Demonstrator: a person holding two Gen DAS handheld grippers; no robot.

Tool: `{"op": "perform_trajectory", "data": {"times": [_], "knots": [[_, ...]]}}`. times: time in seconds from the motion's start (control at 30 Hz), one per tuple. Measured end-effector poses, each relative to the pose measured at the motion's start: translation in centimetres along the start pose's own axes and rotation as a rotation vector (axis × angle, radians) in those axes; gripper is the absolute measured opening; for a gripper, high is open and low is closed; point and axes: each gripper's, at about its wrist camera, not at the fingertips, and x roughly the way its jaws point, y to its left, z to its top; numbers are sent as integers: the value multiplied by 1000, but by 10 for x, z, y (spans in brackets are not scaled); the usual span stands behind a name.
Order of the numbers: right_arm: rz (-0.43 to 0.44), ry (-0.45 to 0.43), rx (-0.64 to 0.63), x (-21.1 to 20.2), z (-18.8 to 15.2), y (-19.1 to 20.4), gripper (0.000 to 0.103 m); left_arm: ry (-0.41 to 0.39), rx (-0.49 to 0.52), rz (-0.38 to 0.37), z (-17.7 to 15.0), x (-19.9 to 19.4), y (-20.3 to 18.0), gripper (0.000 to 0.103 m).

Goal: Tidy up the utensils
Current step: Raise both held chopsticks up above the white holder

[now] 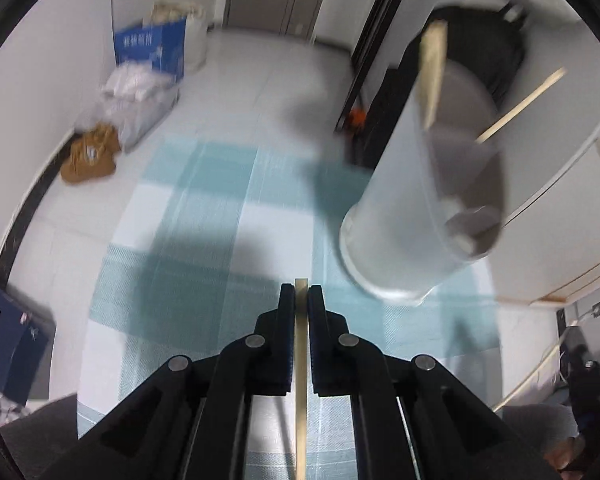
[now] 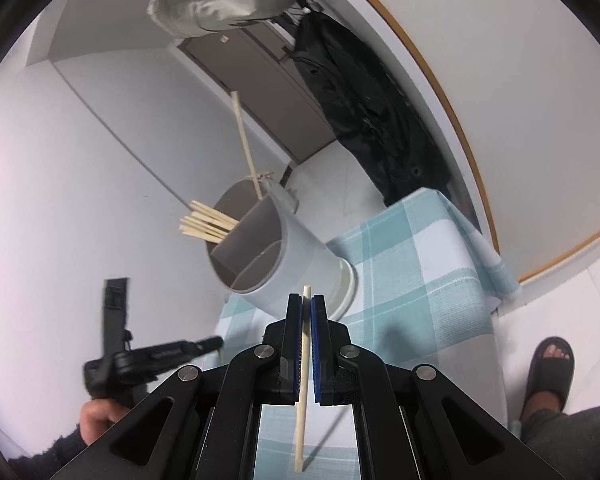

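Chopsticks everywhere: our left gripper (image 1: 301, 294) pinches one pale wooden chopstick (image 1: 301, 360), right gripper (image 2: 307, 304) clamps another wooden stick (image 2: 302, 392). White cylindrical plastic holder (image 2: 292, 256) sits near the checked tablecloth's (image 2: 412, 280) edge.

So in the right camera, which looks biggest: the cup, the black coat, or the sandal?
Biggest to smallest, as they look:
1. Black coat
2. Cup
3. Sandal
The coat hangs farther back, so it is surely bigger in real life. Cup and sandal could really be close.
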Motion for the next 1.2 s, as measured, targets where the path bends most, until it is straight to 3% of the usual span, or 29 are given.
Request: {"op": "perform_trajectory", "data": {"times": [0.1,0.2,0.57,0.9,1.2], "knots": [[12,-24,-43,-4,-3,12,3,-99,-6,-51,-4,-23,0,2],[26,-38,-81,-7,-6,25,3,-148,-8,-109,-7,-36,-2,2],[5,-52,-275,-8,-7,84,3,-328,98,-174,-9,-88,-24,2],[-2,-77,-320,-10,18,107,3,-373,199,-175,4,-115,-41,2],[-5,-99,-402,-14,74,145,3,-423,176,-189,36,-145,-50,2]]}}
